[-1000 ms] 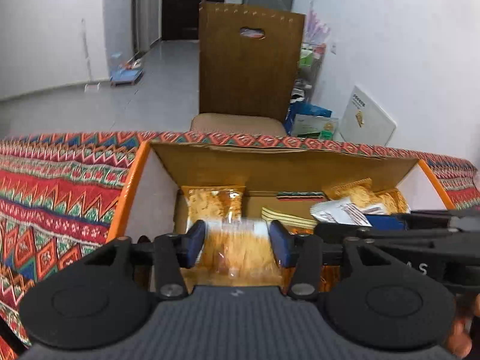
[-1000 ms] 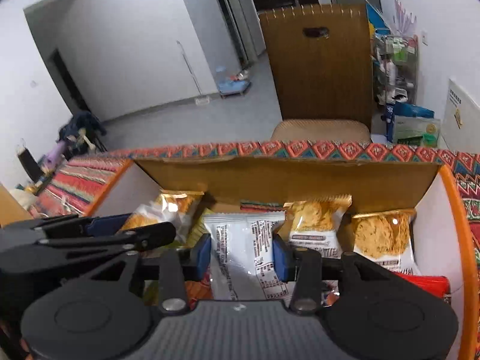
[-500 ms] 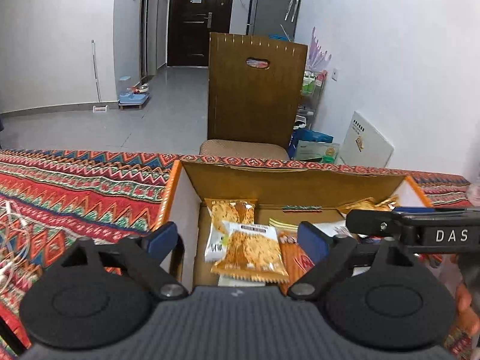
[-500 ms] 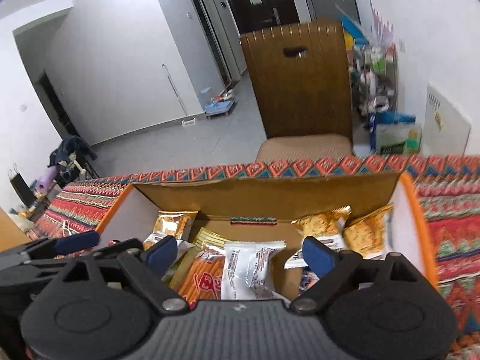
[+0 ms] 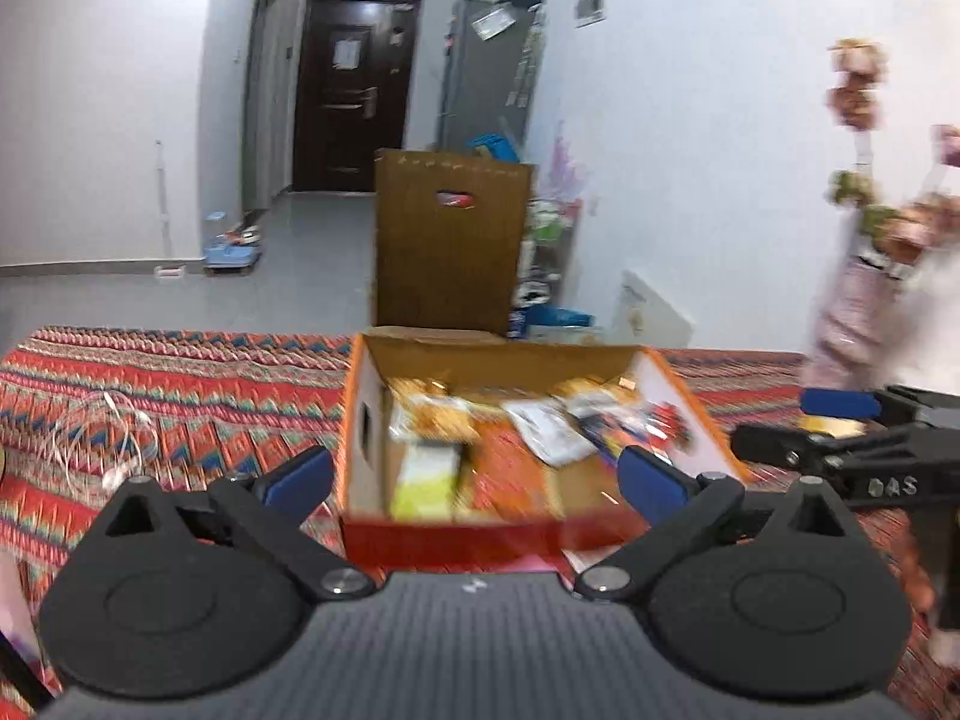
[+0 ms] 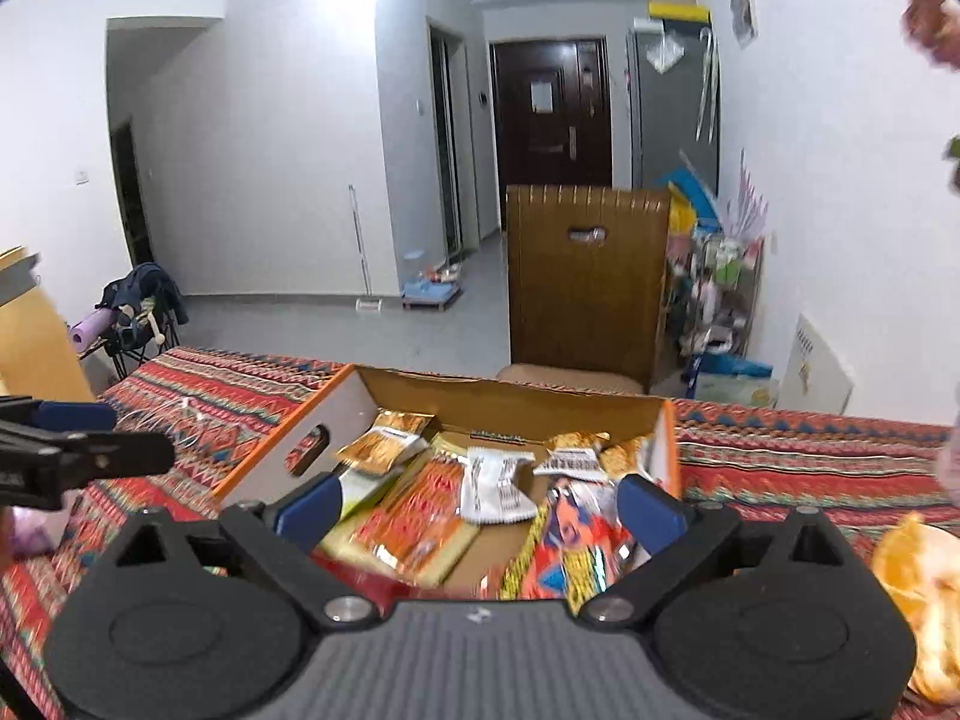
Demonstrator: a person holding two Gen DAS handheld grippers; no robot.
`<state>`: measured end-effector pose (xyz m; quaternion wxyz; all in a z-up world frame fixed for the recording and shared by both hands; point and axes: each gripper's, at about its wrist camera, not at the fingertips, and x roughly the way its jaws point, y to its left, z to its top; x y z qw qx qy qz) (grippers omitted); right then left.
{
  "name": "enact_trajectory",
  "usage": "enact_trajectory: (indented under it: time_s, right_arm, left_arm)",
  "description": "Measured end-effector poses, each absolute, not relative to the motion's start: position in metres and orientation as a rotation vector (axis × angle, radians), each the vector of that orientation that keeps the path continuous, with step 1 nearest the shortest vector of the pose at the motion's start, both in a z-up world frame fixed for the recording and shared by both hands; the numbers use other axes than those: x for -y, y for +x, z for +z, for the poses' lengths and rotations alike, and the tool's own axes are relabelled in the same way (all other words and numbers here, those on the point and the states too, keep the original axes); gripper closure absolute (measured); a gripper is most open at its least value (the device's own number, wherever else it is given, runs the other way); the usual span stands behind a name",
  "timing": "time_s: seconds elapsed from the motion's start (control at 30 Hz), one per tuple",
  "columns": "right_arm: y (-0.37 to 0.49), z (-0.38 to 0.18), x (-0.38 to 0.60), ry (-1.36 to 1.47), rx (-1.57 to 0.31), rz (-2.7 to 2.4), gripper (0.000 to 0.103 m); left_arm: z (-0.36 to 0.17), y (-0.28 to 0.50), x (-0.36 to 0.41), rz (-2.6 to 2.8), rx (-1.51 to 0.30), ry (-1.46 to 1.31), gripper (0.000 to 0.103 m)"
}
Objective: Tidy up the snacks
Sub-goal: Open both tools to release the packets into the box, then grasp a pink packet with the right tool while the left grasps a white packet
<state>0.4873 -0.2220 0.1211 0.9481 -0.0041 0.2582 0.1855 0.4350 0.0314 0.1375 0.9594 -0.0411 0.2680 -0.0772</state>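
Observation:
An open cardboard box point(image 5: 366, 420) with orange edges stands on the patterned tablecloth and holds several snack packets. In the right wrist view the box point(image 6: 300, 450) shows a white packet point(image 6: 495, 486), orange packets point(image 6: 420, 516) and a golden packet point(image 6: 384, 444) lying loose. My left gripper point(image 5: 474, 474) hovers above and short of the box's near wall. Its jaws are opening wide, with nothing between them. Beside it, my right gripper point(image 6: 480, 501) hangs over the near edge, jaws also opening and empty. Each gripper shows at the edge of the other's view.
A wooden chair point(image 5: 450, 240) stands behind the table. A coil of clear wire point(image 5: 108, 438) lies on the cloth point(image 5: 180, 396) left of the box. An orange snack bag point(image 6: 918, 576) lies at the near right. A pale vase with flowers point(image 5: 852, 324) stands at the far right.
Both grippers let go of their packets, the left an orange biscuit packet, the right a white one. Both opened wide and drew back and up from the box.

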Motion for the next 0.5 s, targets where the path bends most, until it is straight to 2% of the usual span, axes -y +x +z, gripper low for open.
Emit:
enact_trajectory:
  time_s: [0.2, 0.37, 0.5]
  right_arm:
    - [0.376, 0.116, 0.24, -0.01, -0.446, 0.42, 0.0]
    - [0.291, 0.088, 0.248, -0.011, -0.449, 0.453, 0.0]
    - [0.235, 0.062, 0.241, -0.045, -0.452, 0.455, 0.0]
  left_arm:
    - [0.123, 0.321, -0.03, -0.197, -0.478, -0.134, 0.0]
    - [0.097, 0.223, -0.031, -0.219, -0.416, -0.128, 0.0]
    - [0.075, 0.176, -0.031, -0.13, -0.42, -0.082, 0.0]
